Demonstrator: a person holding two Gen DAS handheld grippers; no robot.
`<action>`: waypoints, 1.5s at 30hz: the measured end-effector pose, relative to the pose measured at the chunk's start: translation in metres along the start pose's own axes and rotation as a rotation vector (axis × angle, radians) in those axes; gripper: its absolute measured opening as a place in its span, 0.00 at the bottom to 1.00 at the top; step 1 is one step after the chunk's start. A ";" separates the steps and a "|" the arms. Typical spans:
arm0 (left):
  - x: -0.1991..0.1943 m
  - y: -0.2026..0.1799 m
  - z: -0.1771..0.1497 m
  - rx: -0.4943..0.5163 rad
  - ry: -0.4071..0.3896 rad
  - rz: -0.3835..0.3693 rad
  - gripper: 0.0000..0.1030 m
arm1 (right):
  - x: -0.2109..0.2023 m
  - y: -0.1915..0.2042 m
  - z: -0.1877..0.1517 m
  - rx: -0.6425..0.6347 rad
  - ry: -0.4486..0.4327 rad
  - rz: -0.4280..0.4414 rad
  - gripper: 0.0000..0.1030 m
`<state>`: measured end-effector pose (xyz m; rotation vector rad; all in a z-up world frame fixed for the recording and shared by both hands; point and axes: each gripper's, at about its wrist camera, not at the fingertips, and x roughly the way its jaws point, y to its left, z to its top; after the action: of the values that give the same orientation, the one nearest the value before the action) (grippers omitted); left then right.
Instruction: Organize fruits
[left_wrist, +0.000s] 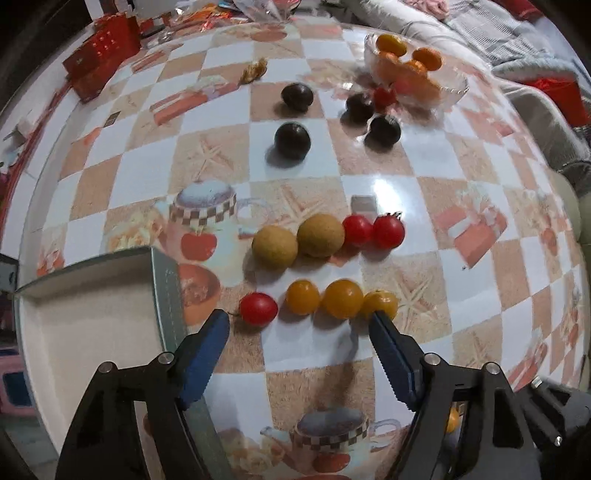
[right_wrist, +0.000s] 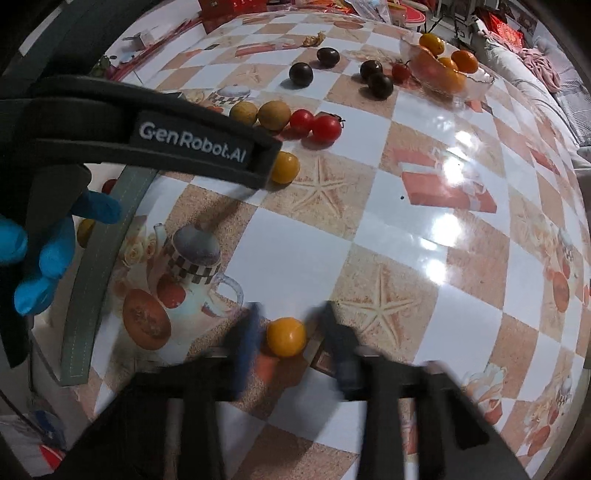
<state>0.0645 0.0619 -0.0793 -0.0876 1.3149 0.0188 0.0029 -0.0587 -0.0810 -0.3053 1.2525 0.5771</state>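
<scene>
Fruits lie in rows on the checkered table. In the left wrist view, a red tomato and three yellow tomatoes form the near row, just past my open, empty left gripper. Behind them are two tan longans and two red tomatoes, then several dark plums. In the right wrist view, my right gripper is open, its blurred jaws on either side of a yellow tomato on the table, not touching it.
A glass bowl of oranges stands at the far right, with a red tomato beside it. An open grey box sits at the near left. Red boxes stand far left. The left gripper's strap crosses the right wrist view.
</scene>
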 end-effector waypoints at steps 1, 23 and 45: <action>0.000 0.001 0.001 0.008 0.000 0.005 0.67 | 0.000 -0.001 0.001 0.011 0.003 0.008 0.20; 0.004 -0.008 0.010 0.072 0.002 -0.009 0.22 | 0.001 -0.035 0.005 0.172 0.019 0.159 0.20; -0.074 0.025 -0.018 -0.095 -0.098 -0.104 0.22 | -0.055 -0.056 0.016 0.240 -0.035 0.154 0.21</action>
<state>0.0268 0.0883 -0.0136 -0.2329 1.2096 -0.0031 0.0372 -0.1096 -0.0294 0.0025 1.3041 0.5538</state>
